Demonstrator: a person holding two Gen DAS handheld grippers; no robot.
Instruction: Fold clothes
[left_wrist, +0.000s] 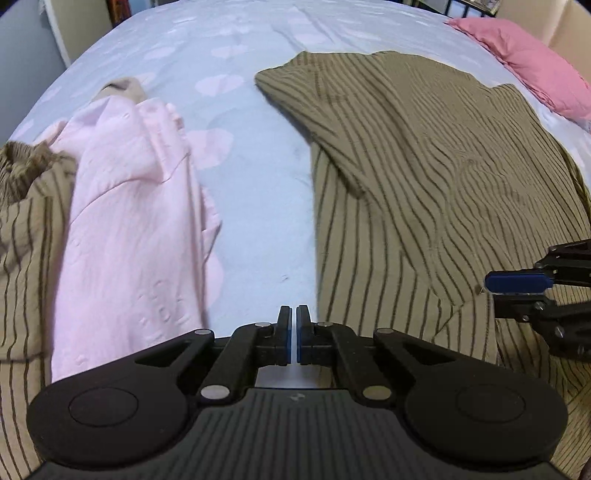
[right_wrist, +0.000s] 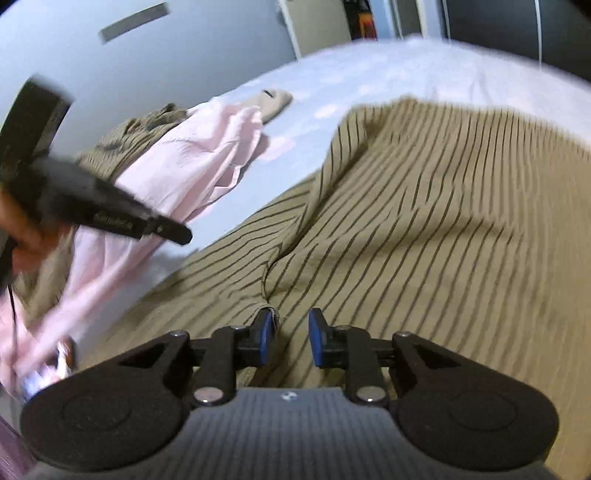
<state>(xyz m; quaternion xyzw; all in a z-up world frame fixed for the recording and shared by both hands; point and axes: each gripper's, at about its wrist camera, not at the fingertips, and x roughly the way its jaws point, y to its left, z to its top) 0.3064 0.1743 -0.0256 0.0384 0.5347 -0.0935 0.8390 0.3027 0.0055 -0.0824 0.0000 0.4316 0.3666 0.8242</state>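
Item, left: your left gripper (left_wrist: 294, 325) is hovering with jaws together on nothing, over bare sheet (left_wrist: 255, 192) between the pink garment (left_wrist: 125, 206) and the striped garment (left_wrist: 424, 177), so pulling now is moving no cloth. Item, right: your right gripper (right_wrist: 290, 336) is sitting with jaws apart over a raised crease in that striped garment, which is lying spread across the bed; closing here is risking a pinch of the wrinkle, not the edge, and a crooked fold.

Soft even light, fisheye bowing, motion blur
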